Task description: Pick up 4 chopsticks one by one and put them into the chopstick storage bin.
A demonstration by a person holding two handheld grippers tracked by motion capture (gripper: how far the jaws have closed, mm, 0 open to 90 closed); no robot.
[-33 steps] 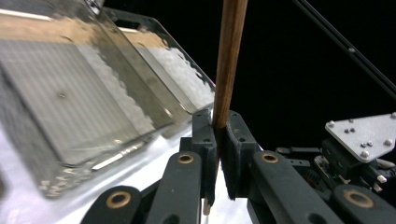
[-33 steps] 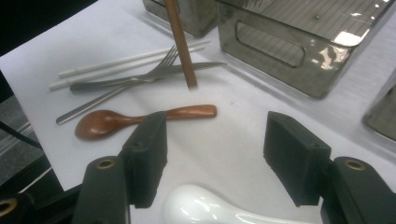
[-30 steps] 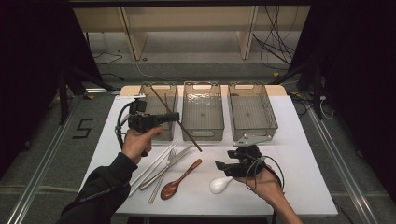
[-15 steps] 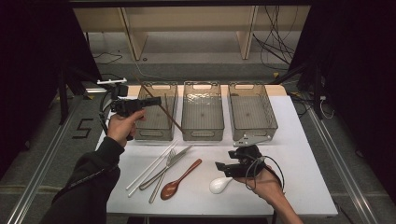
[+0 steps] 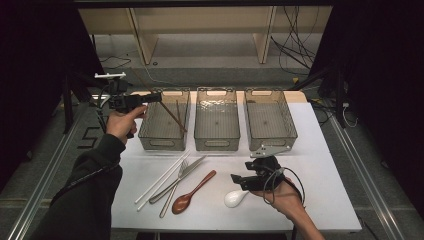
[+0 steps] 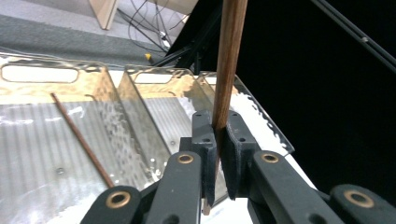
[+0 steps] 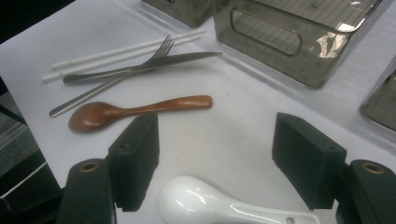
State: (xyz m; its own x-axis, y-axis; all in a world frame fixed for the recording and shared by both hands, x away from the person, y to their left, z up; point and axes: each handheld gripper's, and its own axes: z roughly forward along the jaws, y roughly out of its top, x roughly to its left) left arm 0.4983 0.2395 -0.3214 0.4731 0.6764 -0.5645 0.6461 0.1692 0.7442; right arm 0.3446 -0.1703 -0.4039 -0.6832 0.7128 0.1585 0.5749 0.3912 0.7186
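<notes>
Wooden chopstick [image 6: 228,65] clamped in left gripper [image 6: 219,140], held at left bin [image 5: 162,122]; release next. Right gripper [image 7: 215,158] jaws just opened, astride white spoon [image 7: 219,207], unpressed.

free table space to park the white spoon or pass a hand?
Bare: right strip of the table beside the right bin, and the front-right corner past the right gripper. Narrow gap between wooden spoon and white spoon. Crowded: front-left, where straws, fork and knife overlap.
</notes>
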